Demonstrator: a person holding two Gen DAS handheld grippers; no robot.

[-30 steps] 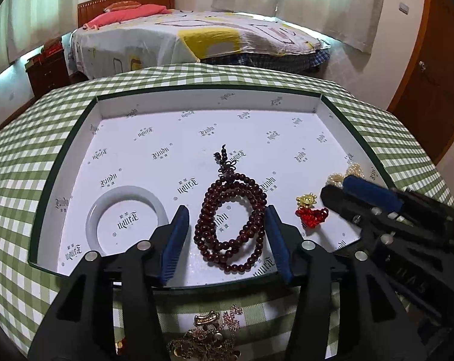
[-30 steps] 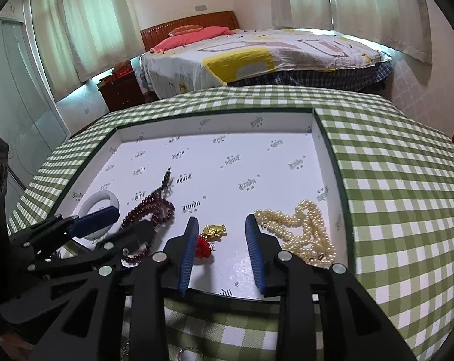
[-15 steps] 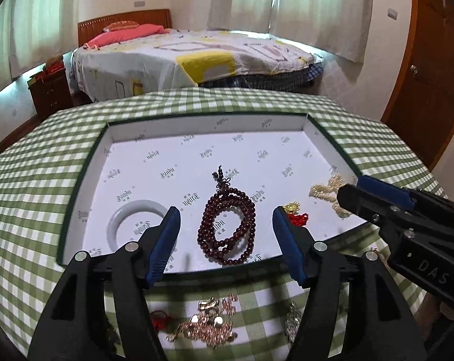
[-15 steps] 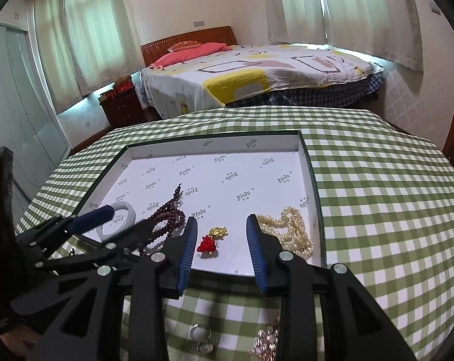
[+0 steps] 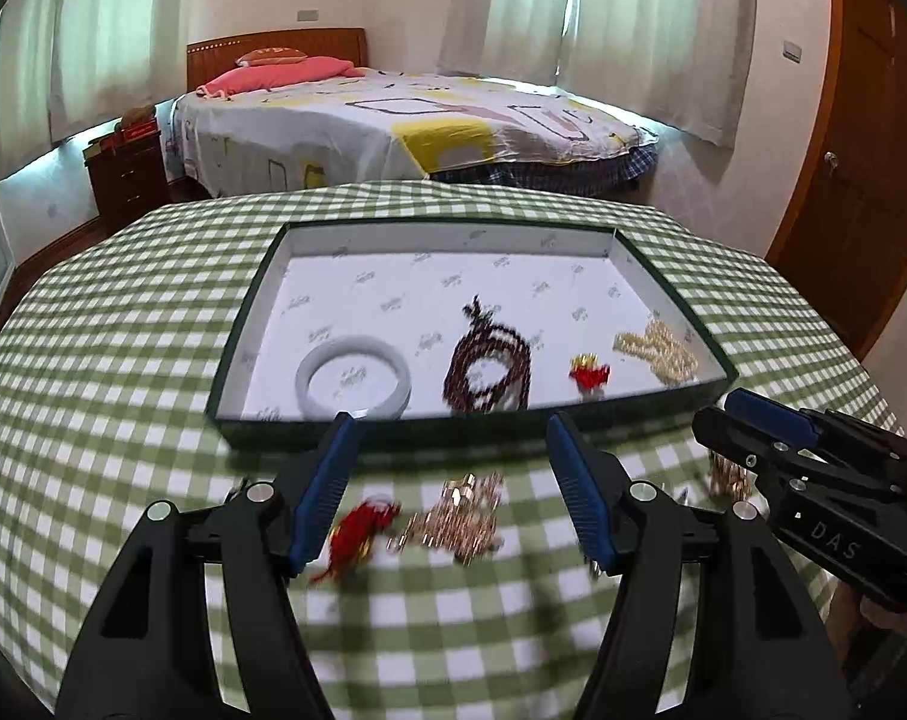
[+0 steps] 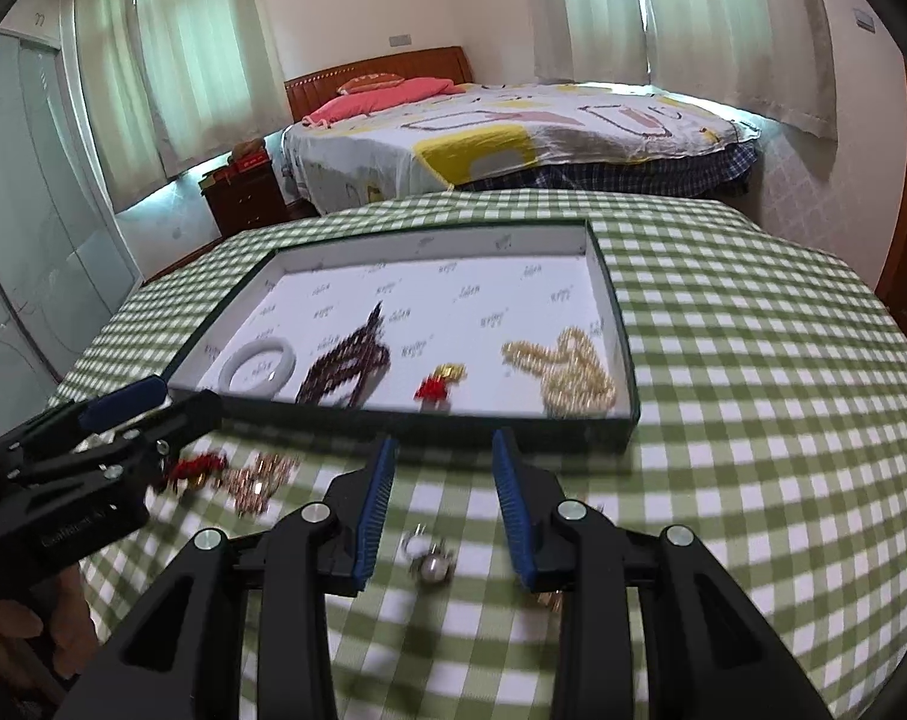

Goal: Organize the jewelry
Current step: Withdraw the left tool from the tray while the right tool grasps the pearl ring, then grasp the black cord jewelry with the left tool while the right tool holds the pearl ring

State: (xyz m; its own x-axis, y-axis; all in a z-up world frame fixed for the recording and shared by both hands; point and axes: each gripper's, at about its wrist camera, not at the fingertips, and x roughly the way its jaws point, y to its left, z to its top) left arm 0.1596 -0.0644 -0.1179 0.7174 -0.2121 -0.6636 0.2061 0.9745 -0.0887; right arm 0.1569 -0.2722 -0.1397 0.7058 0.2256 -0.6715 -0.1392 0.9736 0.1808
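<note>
A dark green tray (image 5: 393, 429) (image 6: 627, 360) with a white lining holds a white bangle (image 5: 353, 381) (image 6: 259, 365), dark red beads (image 5: 488, 365) (image 6: 345, 369), a red and gold charm (image 5: 588, 371) (image 6: 438, 383) and a pearl necklace (image 5: 657, 351) (image 6: 567, 375). In front of the tray on the green checked cloth lie a gold chain pile (image 5: 459, 519) (image 6: 255, 480), a red charm (image 5: 357, 534) (image 6: 195, 468) and a silver ring (image 6: 429, 561). My left gripper (image 5: 450, 480) is open and empty above the gold pile. My right gripper (image 6: 444, 498) is open and empty above the ring.
The round table (image 5: 93, 360) has a green checked cloth. A bed (image 5: 405, 120) and a wooden nightstand (image 5: 126, 174) stand behind it. A wooden door (image 5: 855, 180) is at the right. More gold jewelry (image 5: 726, 474) lies under the right gripper's fingers.
Both grippers have pulled back and up from the tray. They now hang over the cloth in front of it, where loose jewelry has come into view. Both stay open.
</note>
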